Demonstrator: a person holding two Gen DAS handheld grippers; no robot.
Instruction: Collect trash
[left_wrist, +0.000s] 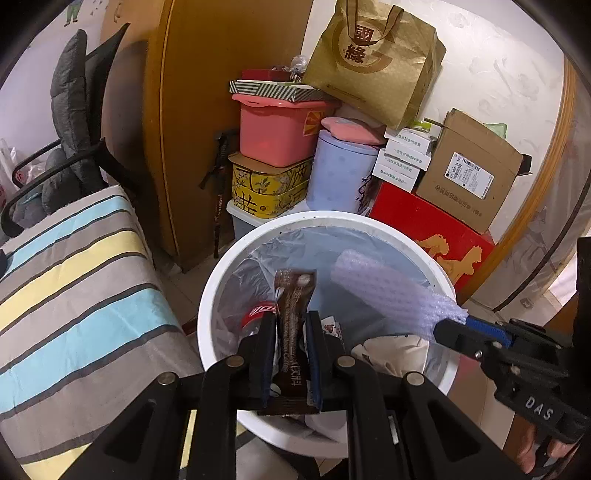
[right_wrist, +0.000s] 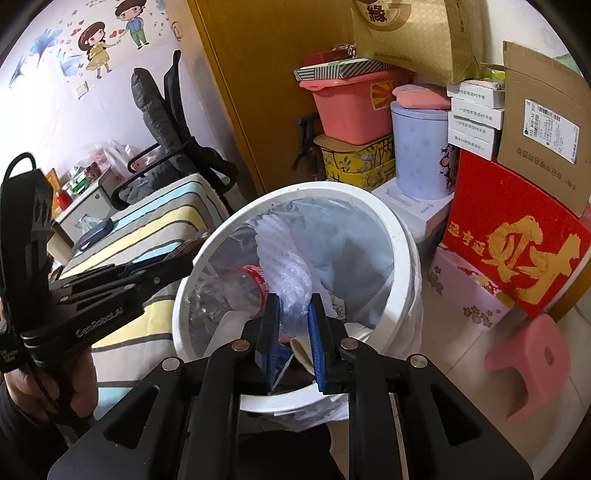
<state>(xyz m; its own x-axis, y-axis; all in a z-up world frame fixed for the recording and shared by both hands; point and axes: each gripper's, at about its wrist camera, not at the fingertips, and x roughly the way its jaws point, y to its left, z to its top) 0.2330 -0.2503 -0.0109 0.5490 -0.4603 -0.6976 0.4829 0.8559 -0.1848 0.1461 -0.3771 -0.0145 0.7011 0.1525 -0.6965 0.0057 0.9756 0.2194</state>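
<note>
Left gripper (left_wrist: 290, 325) is pinching a brown coffee sachet (left_wrist: 293, 332) upright between its pads, holding it over the open mouth of a white trash bin (left_wrist: 210, 295) lined with a clear bag. Right gripper (right_wrist: 291, 310) is clamping one end of a white foam net sleeve (right_wrist: 284, 266), which is stretching out above the bin's interior, where a clear plastic bottle with a red label (right_wrist: 236, 288) and crumpled paper are lying. Beside the bin, a striped bedspread (left_wrist: 74, 266) is showing on the left and a red box (right_wrist: 517, 236) is standing on the right.
</note>
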